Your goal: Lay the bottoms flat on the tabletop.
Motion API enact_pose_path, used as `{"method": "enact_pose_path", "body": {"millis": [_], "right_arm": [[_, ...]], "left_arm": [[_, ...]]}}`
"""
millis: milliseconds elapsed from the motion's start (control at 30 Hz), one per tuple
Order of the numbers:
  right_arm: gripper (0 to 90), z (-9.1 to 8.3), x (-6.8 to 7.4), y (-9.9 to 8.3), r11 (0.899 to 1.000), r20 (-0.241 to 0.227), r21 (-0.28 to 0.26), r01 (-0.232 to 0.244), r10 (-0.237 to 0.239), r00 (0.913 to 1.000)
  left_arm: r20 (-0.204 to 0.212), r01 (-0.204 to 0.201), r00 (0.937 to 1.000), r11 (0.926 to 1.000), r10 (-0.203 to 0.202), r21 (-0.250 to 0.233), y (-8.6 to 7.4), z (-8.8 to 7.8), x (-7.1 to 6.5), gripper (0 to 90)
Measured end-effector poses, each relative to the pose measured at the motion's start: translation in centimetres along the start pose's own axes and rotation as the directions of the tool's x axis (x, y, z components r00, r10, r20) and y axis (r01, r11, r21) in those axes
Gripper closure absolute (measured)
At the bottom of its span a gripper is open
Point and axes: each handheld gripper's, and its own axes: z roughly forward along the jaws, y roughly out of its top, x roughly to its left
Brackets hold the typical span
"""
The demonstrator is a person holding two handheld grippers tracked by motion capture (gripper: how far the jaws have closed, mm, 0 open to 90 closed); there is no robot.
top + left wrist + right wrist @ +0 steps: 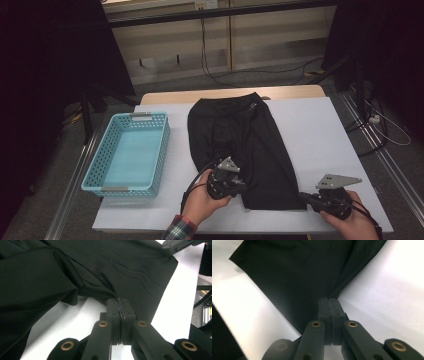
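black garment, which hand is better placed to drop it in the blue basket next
Left, probably. The left gripper is shut on the black garment's near edge and sits closer to the blue basket. The right gripper pinches the far corner, further away.

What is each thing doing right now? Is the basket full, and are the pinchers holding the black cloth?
Black garment: spread flat on the white table, near hem pinched at two spots.
Left gripper: shut on the hem.
Right gripper: shut on the garment's near corner.
Blue basket: upright, empty.
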Motion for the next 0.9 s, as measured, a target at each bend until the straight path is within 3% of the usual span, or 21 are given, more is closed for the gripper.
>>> {"method": "enact_pose_path", "body": {"millis": [600, 767, 833, 900], "right_arm": [[90.0, -0.7, 1.2, -0.4, 1.000, -0.026, 0.003, 0.028, -0.028, 0.9993], [90.0, -0.7, 1.6, -0.6, 0.999, -0.033, 0.006, 0.037, -0.036, 0.9988], [76.6, -0.4, 1.3, -0.4, 1.000, -0.022, -0.001, 0.024, -0.024, 0.9995], [67.9, -0.1, 1.0, -0.1, 1.000, -0.009, -0.014, 0.014, -0.014, 0.9999]], "left_arm": [[0.019, -0.001, 0.9998, 1.0000, 0.001, 0.003, -0.5, -1.1, -0.5, 88.5], [-0.002, -0.012, 0.9999, 0.9998, 0.012, 0.018, -0.8, -1.1, -0.7, 88.0], [-0.014, -0.029, 0.9995, 0.9993, 0.030, 0.024, -0.9, -0.9, -0.6, 84.4], [-0.020, -0.042, 0.9989, 0.9991, 0.042, 0.005, -0.9, -0.6, -0.4, 73.2]]}}
